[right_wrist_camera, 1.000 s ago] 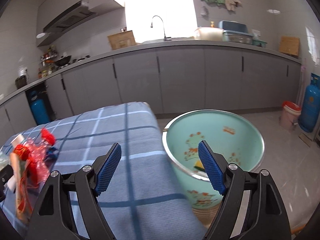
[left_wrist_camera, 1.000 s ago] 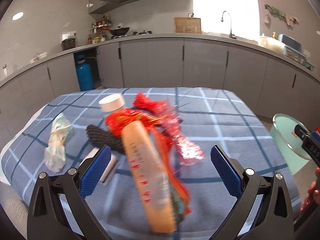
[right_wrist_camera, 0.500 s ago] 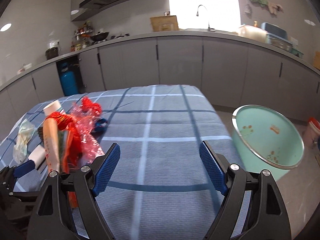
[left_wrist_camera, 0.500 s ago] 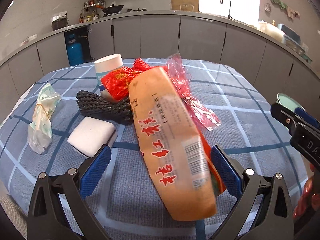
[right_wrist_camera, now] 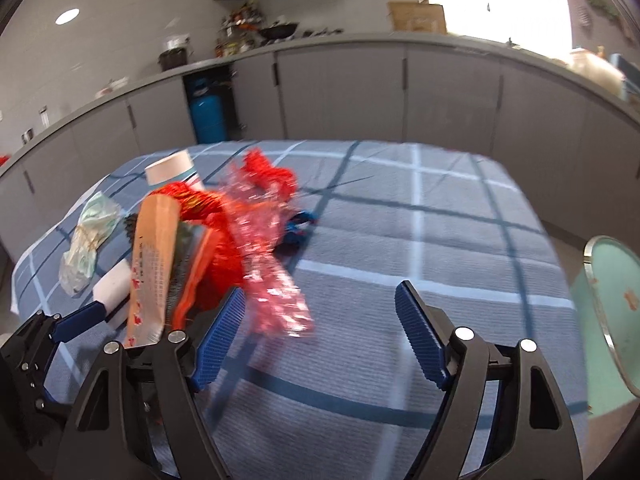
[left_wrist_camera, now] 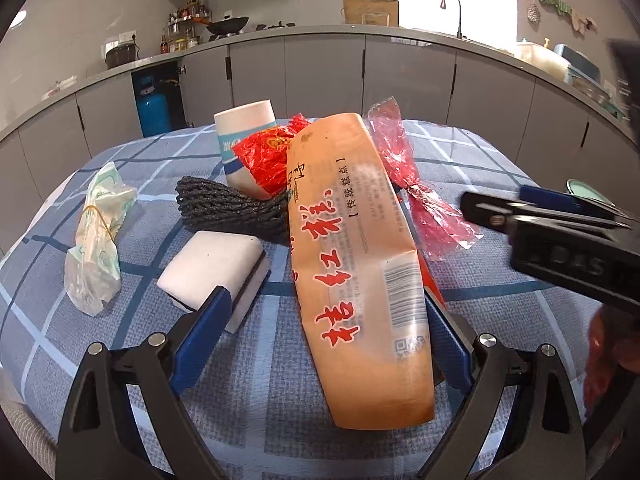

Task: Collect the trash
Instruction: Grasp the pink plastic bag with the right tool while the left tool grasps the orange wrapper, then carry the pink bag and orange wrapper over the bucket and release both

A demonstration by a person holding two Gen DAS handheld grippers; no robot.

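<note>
While its jaws are closing, the left gripper (left_wrist_camera: 320,344) hangs low over the table's blue checked cloth (left_wrist_camera: 260,400) with the near end of a long orange snack wrapper (left_wrist_camera: 356,264) between its blue pads; the right pad sits just beside the wrapper's edge and the left pad stands well clear, so nothing is gripped. Just past the left pad lies a white sponge block (left_wrist_camera: 212,268) with a dark band along its side. Behind it is a black mesh sleeve (left_wrist_camera: 228,208), and off to the left, apart from the pile, a knotted pale green bag (left_wrist_camera: 98,240). Farther back a white paper cup (left_wrist_camera: 245,140) stands upright, with crumpled red plastic (left_wrist_camera: 268,156) against it and a pink cellophane wrapper (left_wrist_camera: 416,196) trailing to the right of the orange one.

The right gripper (right_wrist_camera: 318,340) comes in from the right side of the pile — its jaws are closing too, with only bare cloth between them, though the blurred pink cellophane ends just beside its left pad. Beyond that pad, a small blue scrap (right_wrist_camera: 298,226) lies on the cloth near the red plastic. At the right edge, off the table, part of a mint-green basin (right_wrist_camera: 612,300) with a metal rim shows. Grey kitchen cabinets (left_wrist_camera: 324,76) and a blue gas cylinder (left_wrist_camera: 152,110) line the far wall.
</note>
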